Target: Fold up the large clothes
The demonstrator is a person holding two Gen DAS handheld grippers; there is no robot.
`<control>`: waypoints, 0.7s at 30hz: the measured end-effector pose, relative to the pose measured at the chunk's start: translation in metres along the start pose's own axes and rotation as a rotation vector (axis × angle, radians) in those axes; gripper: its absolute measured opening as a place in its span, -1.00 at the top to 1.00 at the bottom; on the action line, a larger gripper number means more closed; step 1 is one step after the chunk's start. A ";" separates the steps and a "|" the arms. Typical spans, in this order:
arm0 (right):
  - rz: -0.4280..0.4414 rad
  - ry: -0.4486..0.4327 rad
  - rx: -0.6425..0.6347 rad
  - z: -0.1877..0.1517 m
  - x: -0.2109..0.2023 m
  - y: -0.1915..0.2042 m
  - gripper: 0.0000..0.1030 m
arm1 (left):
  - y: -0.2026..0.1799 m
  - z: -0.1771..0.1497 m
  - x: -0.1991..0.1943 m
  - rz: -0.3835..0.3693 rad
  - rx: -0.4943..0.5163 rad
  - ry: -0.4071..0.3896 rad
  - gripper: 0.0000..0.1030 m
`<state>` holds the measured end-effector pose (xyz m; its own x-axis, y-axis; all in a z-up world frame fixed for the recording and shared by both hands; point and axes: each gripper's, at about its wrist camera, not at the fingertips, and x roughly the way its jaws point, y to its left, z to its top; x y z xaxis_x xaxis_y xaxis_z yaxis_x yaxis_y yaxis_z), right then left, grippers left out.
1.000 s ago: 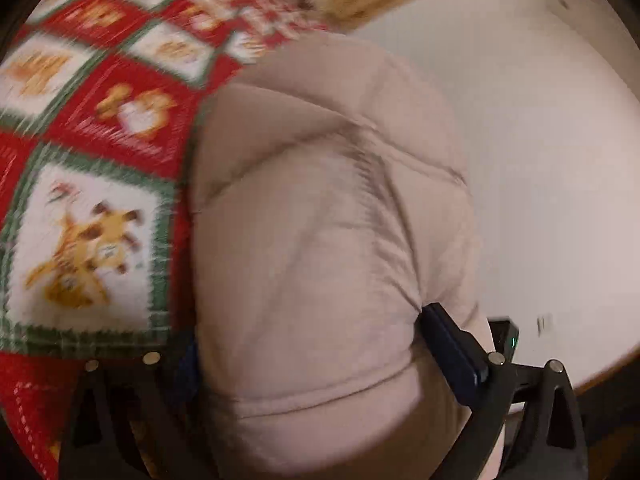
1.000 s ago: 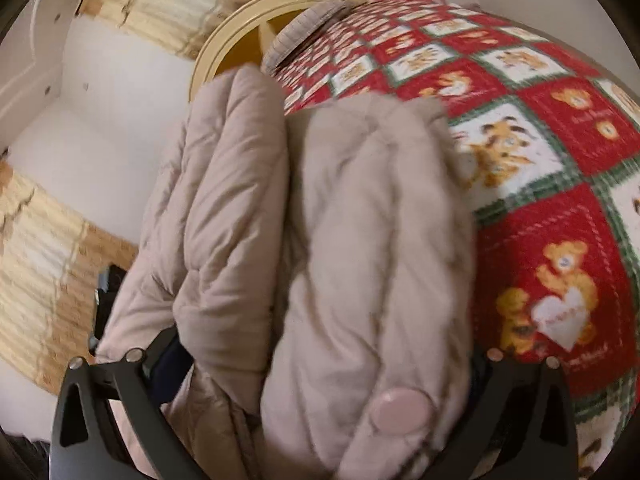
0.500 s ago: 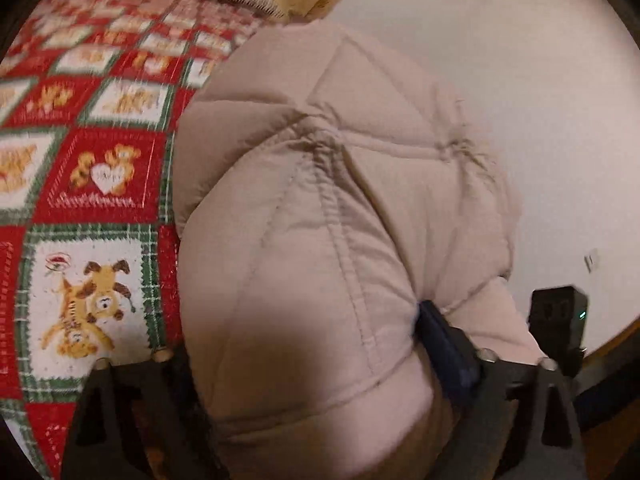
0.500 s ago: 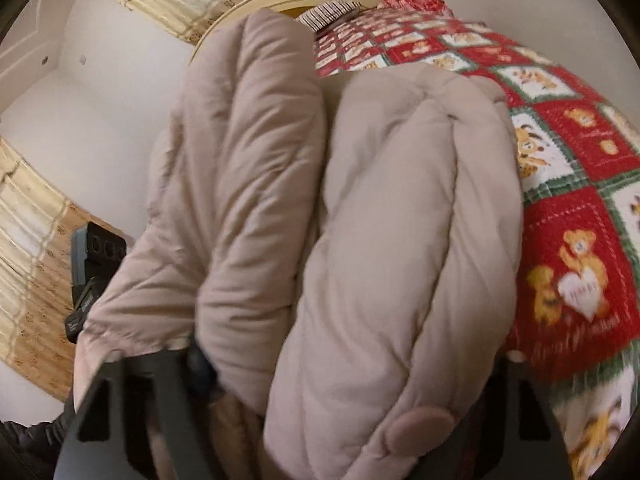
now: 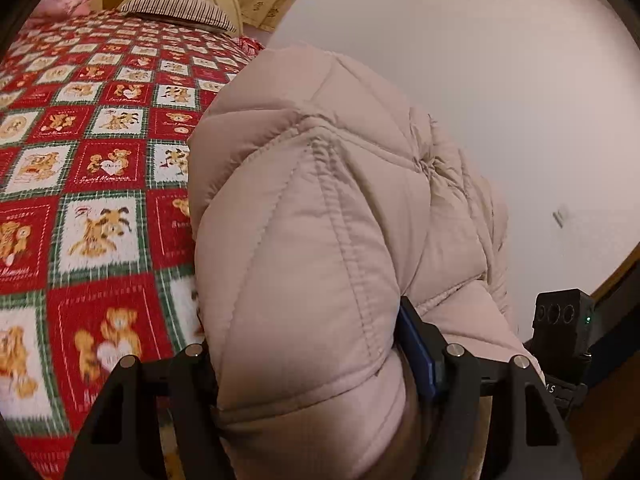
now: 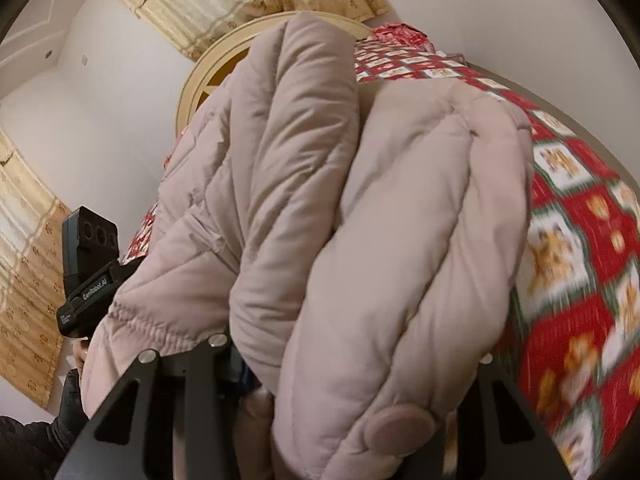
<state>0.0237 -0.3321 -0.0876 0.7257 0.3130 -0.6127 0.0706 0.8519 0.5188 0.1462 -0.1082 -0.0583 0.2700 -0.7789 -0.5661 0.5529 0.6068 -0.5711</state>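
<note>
A beige quilted puffer jacket (image 5: 320,240) fills the middle of both wrist views and hangs lifted above the bed. My left gripper (image 5: 312,364) is shut on a thick bunch of the jacket; its blue-padded right finger (image 5: 416,356) presses into the fabric. My right gripper (image 6: 352,364) is shut on another bunched part of the jacket (image 6: 400,260), near a round snap button (image 6: 394,426). The left gripper's body (image 6: 86,264) shows at the left of the right wrist view, close beside the jacket. Most of the fingertips are hidden by fabric.
A bed with a red, green and white teddy-bear quilt (image 5: 92,184) lies below and to the left, also in the right wrist view (image 6: 580,260). A striped pillow (image 5: 176,8) and round cream headboard (image 6: 208,68) are at its far end. White walls and beige curtains (image 6: 192,4) surround.
Both grippers have risen with the jacket, so it hangs higher over the bed and more of the quilt, pillow and headboard shows. The grips have not changed.
</note>
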 end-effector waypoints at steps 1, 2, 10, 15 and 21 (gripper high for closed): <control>0.003 -0.005 0.011 -0.004 -0.003 0.000 0.07 | -0.002 -0.002 -0.001 0.004 0.008 0.002 -0.36; 0.005 -0.008 0.018 -0.007 -0.006 0.000 0.07 | -0.007 -0.006 -0.003 0.013 0.018 0.006 -0.36; 0.012 -0.023 0.043 -0.023 -0.024 -0.006 0.08 | -0.030 -0.019 -0.009 0.093 0.099 0.020 -0.36; 0.024 -0.044 0.050 -0.032 -0.031 -0.005 0.09 | -0.045 -0.032 -0.020 0.128 0.128 0.019 -0.36; 0.014 -0.059 0.043 -0.036 -0.045 -0.004 0.09 | -0.060 -0.039 -0.027 0.124 0.154 0.014 -0.36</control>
<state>-0.0333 -0.3345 -0.0836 0.7660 0.2984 -0.5694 0.0885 0.8284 0.5531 0.0749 -0.1178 -0.0317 0.3329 -0.6968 -0.6353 0.6306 0.6654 -0.3994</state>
